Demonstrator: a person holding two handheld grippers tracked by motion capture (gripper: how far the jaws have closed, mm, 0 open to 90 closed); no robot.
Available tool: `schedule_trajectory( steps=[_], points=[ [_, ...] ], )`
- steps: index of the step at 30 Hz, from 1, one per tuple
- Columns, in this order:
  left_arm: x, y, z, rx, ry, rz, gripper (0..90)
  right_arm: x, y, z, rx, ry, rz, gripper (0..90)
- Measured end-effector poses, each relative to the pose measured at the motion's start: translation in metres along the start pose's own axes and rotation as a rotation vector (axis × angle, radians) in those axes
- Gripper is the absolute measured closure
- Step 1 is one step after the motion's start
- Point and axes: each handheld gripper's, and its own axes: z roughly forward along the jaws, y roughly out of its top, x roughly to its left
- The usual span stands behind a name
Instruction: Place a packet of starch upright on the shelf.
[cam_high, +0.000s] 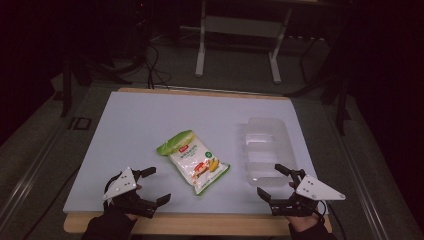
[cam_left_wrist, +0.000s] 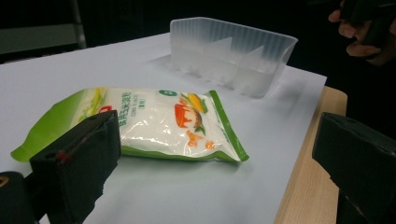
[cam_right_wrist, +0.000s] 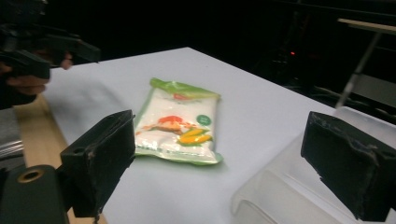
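Observation:
A green-and-white snack bag (cam_high: 194, 161) lies flat in the middle of the white table top (cam_high: 150, 125); it also appears as the bag (cam_left_wrist: 159, 123) and the bag (cam_right_wrist: 180, 121) in the gripper views. A clear plastic tray (cam_high: 267, 147) with inner dividers stands to its right, seen too as the tray (cam_left_wrist: 233, 53) and the tray (cam_right_wrist: 299, 191). My left gripper (cam_high: 156, 186) hovers open near the front left edge, pointing at the bag. My right gripper (cam_high: 270, 180) hovers open at the front right, by the tray's near end. Both hold nothing.
The table's wooden front edge (cam_high: 200, 222) runs just under both hands. A white metal stand (cam_high: 240, 30) and cables lie on the dark floor behind the table. Bare white surface spreads left of and behind the bag.

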Motion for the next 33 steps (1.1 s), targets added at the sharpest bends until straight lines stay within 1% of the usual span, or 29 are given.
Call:
schedule_trajectory(
  steps=[2,3,5,6,9,10,11,12,13,14,15,16,17,19,21,22,23,24,27,28,29,30,31,32,33],
  points=[
    [0.000,0.000,0.000,0.003,-0.005,0.003,1.9,0.000,0.000,0.000,-0.001,-0.001,-0.006,10.0],
    [-0.001,0.000,0.001,0.005,-0.010,0.005,1.9,0.001,0.001,0.000,-0.002,-0.011,-0.015,10.0],
    [-0.001,0.000,0.003,0.025,-0.021,0.011,1.9,0.003,0.002,-0.001,0.006,-0.004,-0.024,10.0],
    [-0.001,0.000,0.004,0.032,-0.021,0.012,1.9,0.003,0.002,-0.001,0.011,0.007,-0.024,10.0],
    [-0.002,0.000,0.005,0.039,-0.024,0.015,1.9,0.003,0.003,-0.001,0.014,-0.001,-0.020,10.0],
    [-0.003,0.002,0.006,0.050,-0.033,0.000,1.9,0.003,0.003,-0.001,0.014,-0.001,-0.020,10.0],
    [-0.008,0.005,0.006,0.038,-0.046,0.000,1.9,0.002,0.004,-0.002,0.016,0.020,-0.001,10.0],
    [-0.011,0.007,0.006,0.036,-0.046,0.007,1.9,0.002,0.005,-0.002,0.022,0.030,0.005,10.0],
    [-0.013,0.009,0.006,0.032,-0.051,0.020,2.0,0.003,0.005,-0.002,0.021,0.027,-0.004,10.0],
    [-0.016,0.012,0.007,0.034,-0.058,0.038,2.0,0.003,0.005,-0.002,0.021,0.027,-0.004,10.0],
    [-0.021,0.016,0.008,0.043,-0.062,0.063,2.5,0.005,0.007,-0.002,0.021,0.026,-0.015,10.0],
    [-0.021,0.016,0.008,0.043,-0.062,0.063,2.5,0.005,0.007,-0.002,0.021,0.026,-0.015,10.0],
    [-0.021,0.019,0.009,0.046,-0.062,0.061,2.4,0.006,0.008,-0.002,0.023,0.026,-0.021,10.0],
    [-0.019,0.024,0.009,0.032,-0.060,0.056,2.5,0.007,0.009,-0.002,0.022,0.032,-0.025,10.0],
    [-0.017,0.027,0.008,0.024,-0.057,0.054,2.5,0.008,0.010,-0.003,0.021,0.027,-0.025,10.0],
    [-0.014,0.033,0.008,0.012,-0.050,0.058,2.6,0.008,0.011,-0.003,0.011,0.036,-0.016,10.1],
    [-0.013,0.035,0.008,0.010,-0.044,0.068,3.1,0.007,0.012,-0.004,0.006,0.029,-0.020,10.0],
    [-0.013,0.035,0.008,0.010,-0.044,0.068,3.1,0.007,0.012,-0.004,0.006,0.029,-0.020,10.0],
    [-0.005,0.043,0.010,0.013,-0.032,0.081,3.2,0.008,0.013,-0.004,0.002,0.028,-0.020,10.1],
    [0.000,0.048,0.012,0.012,-0.029,0.075,3.2,0.009,0.013,-0.004,0.006,0.035,-0.021,10.0],
    [0.003,0.050,0.014,0.014,-0.027,0.076,3.2,0.010,0.013,-0.004,0.006,0.030,-0.027,10.1],
    [0.006,0.051,0.015,0.018,-0.023,0.076,3.2,0.010,0.013,-0.003,0.009,0.030,-0.036,10.1],
    [0.006,0.051,0.015,0.018,-0.023,0.076,3.2,0.011,0.013,-0.003,0.013,0.028,-0.036,10.1],
    [0.012,0.054,0.018,0.028,-0.017,0.072,3.2,0.011,0.012,-0.003,0.016,0.028,-0.035,10.1],
    [0.012,0.054,0.018,0.028,-0.017,0.072,3.2,0.011,0.012,-0.003,0.016,0.028,-0.035,10.1]
  ],
)
